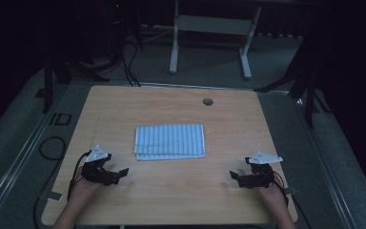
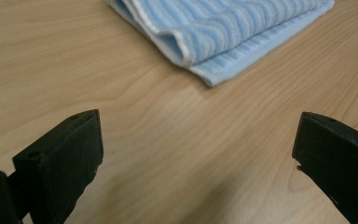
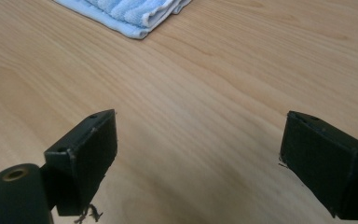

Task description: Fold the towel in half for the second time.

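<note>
Nearest, resting low on the tabletop (image 1: 171,186) at the near edge: left gripper (image 1: 116,175) and right gripper (image 1: 235,178), one at each near corner, jaws of both spread wide apart and clamped on nothing, aimed inward at the middle. Probably parked symmetrically so as to leave each a clear run at its own side of the cloth. Farther on, midway across and between the two: folded blue striped towel (image 1: 170,141), lying flat, layered edges facing the near side, well apart from both. Beyond, a round cable hole (image 1: 208,101) near the far edge
</note>
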`<state>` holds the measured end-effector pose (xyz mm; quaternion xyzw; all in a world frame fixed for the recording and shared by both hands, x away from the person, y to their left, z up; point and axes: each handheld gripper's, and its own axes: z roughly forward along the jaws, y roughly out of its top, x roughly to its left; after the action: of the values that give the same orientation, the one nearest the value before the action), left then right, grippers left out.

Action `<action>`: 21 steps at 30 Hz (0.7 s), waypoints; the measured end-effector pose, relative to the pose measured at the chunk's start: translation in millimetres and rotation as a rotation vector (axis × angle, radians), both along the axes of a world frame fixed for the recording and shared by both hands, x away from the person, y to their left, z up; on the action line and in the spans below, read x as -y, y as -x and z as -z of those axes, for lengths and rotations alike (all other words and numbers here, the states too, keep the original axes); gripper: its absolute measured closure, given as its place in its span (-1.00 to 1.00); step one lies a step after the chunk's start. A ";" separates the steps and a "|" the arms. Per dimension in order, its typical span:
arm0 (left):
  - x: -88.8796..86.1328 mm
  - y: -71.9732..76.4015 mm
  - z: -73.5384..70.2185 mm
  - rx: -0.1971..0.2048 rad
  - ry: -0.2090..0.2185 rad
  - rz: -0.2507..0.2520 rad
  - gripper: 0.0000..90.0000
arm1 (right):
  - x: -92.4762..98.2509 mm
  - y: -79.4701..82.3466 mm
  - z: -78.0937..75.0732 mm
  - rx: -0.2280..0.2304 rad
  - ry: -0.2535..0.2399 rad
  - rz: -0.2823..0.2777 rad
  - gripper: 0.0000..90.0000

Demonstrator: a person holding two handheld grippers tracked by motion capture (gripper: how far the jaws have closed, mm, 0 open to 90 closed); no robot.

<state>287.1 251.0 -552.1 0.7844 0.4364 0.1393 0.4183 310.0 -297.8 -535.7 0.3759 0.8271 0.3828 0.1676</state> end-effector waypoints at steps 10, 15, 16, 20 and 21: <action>-9.7 13.9 1.9 0.019 0.039 -0.038 -0.96 | 22.3 23.4 0.3 0.071 -0.023 0.111 -0.76; -7.1 16.8 2.3 0.027 0.030 -0.035 -0.96 | 34.4 22.6 1.1 0.076 -0.035 0.166 -0.76; -7.2 17.0 2.0 0.031 0.029 -0.037 -0.96 | 37.1 21.5 1.2 0.071 -0.048 0.175 -0.76; -9.8 16.3 2.6 0.039 0.047 -0.056 -0.96 | 41.2 20.4 0.8 0.068 -0.070 0.190 -0.71; -10.3 16.3 2.6 0.037 0.048 -0.059 -0.96 | 41.2 20.4 0.8 0.068 -0.070 0.190 -0.71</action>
<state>270.8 261.3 -554.7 0.7581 0.4548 0.1553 0.4408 289.7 -339.1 -536.5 0.4450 0.7676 0.4066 0.2178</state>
